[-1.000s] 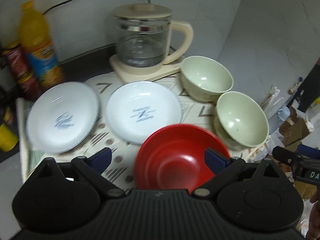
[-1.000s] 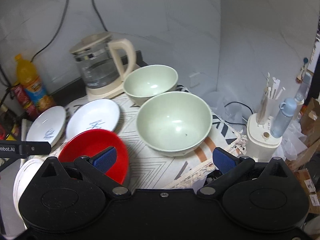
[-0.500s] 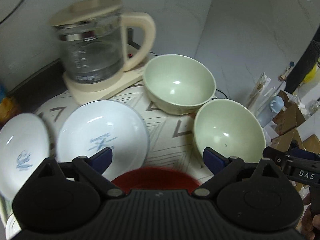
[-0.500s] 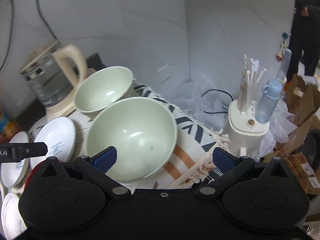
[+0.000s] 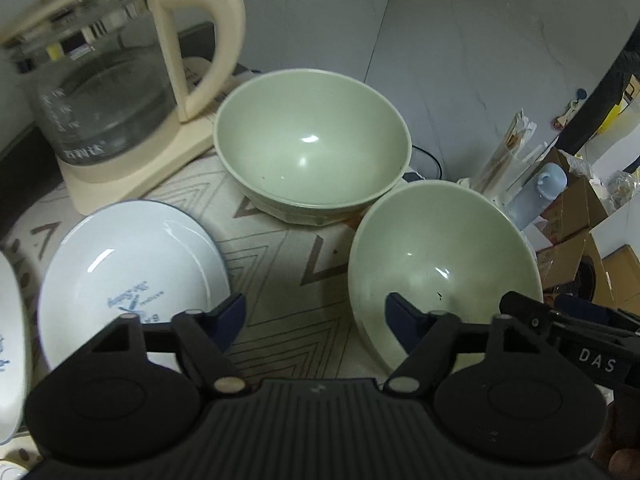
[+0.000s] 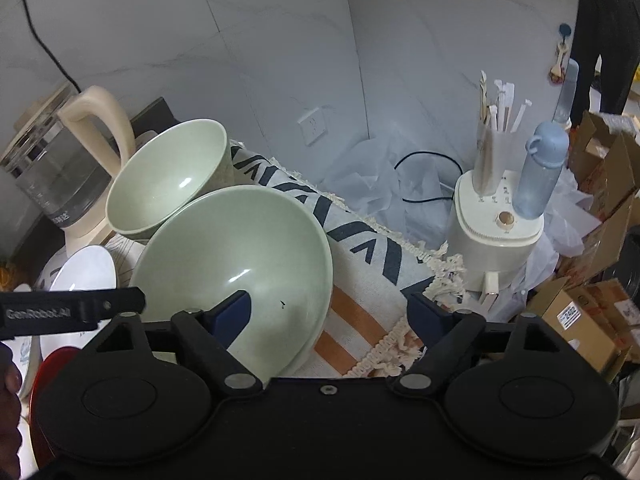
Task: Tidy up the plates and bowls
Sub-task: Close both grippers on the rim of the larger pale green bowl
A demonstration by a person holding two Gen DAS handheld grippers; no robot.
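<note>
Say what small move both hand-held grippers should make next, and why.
Probably finish closing on the near green bowl. The left hand-held gripper straddles one side of its rim and the right hand-held gripper the other; both jaws are closing, pads not yet pressing. Once held, it could nest in the far green bowl.

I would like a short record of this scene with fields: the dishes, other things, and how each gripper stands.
near bowl: pale green round bowl, on the patterned cloth
far bowl: second pale green bowl, beside the glass kettle with cream handle
plate: white plate with blue print
left gripper: jaws closing, near bowl's rim between them, not pressed
right gripper: jaws closing astride the near bowl's rim, not gripping
</note>
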